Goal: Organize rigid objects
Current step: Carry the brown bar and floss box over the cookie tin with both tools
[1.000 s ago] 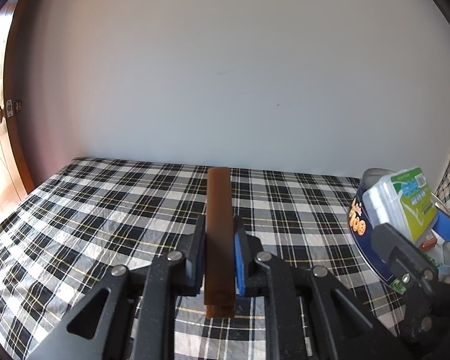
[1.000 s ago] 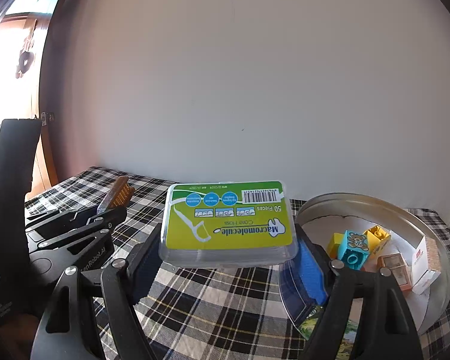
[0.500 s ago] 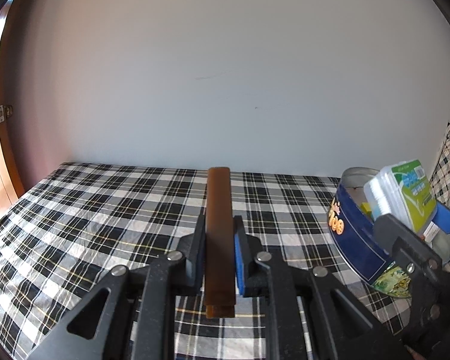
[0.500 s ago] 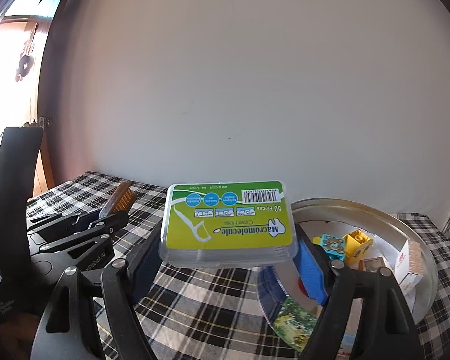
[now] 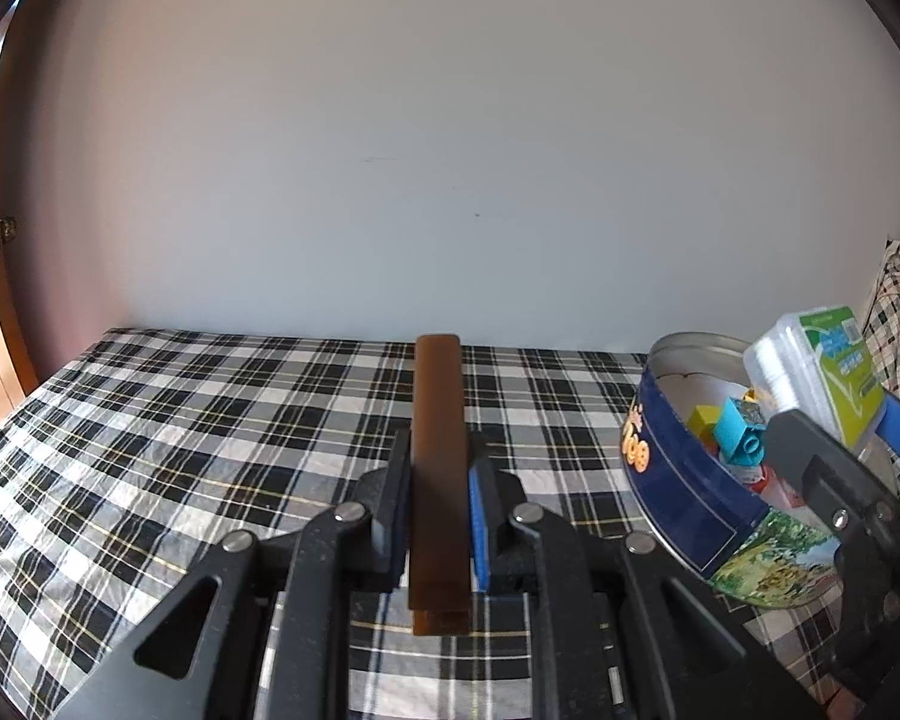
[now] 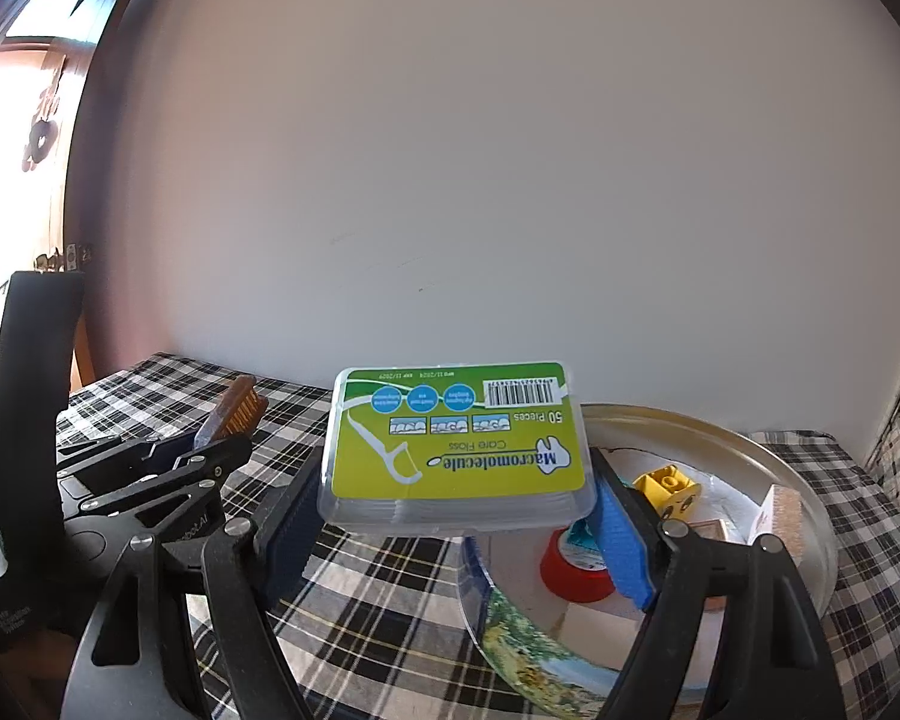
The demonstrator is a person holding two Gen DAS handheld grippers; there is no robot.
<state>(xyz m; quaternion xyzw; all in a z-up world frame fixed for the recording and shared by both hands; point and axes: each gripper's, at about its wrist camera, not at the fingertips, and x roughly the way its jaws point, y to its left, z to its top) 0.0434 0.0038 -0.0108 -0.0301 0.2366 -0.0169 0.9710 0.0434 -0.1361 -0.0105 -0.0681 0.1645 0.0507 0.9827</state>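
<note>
Plaid bed [image 5: 150, 450] under white wall: right tongs [image 6: 456, 516] pinching floss box [image 6: 456, 432] are closing in over tin [image 6: 750, 450], left tongs [image 5: 438, 498] keeping brown brush [image 5: 438, 450] clamped alongside; drop-off next, probably.

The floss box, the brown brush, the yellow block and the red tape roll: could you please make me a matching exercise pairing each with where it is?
Things:
1. floss box
2. brown brush
3. yellow block
4. red tape roll

Places:
A. clamped in the left gripper
B. inside the round tin, next to the right gripper's blue pad
C. held by the right gripper
D. inside the tin, toward the far side

Pairs: 1-C, 2-A, 3-D, 4-B
</note>
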